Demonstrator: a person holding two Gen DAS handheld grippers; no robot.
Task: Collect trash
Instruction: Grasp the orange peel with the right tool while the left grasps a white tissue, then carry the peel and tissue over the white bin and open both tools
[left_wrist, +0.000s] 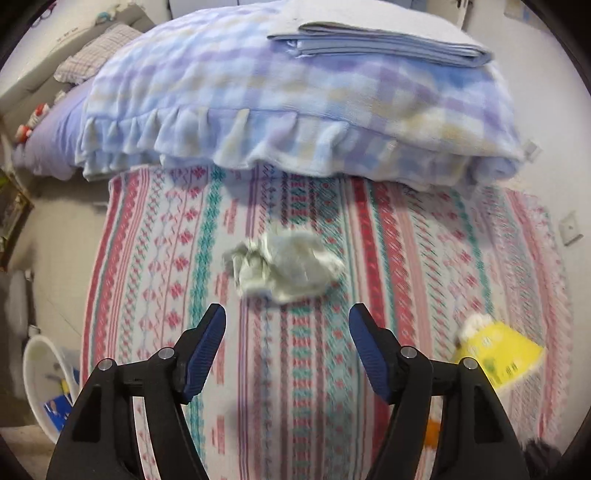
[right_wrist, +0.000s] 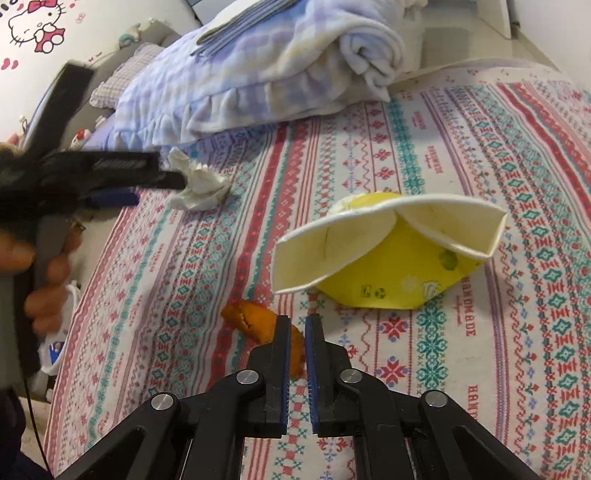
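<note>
Crumpled tissue (left_wrist: 286, 267), off-white and wadded, lies on the striped patterned bedspread (left_wrist: 406, 258) just ahead of the wide-open left gripper (left_wrist: 287, 325). Right gripper (right_wrist: 297, 325), fingers nearly closed on nothing, sits over an orange peel (right_wrist: 251, 319) near a flattened yellow paper cup (right_wrist: 388, 251).

Crumpled tissue (left_wrist: 286, 267), flattened yellow cup (right_wrist: 388, 247), orange peel (right_wrist: 255, 321) on bedspread (right_wrist: 480, 166)
</note>
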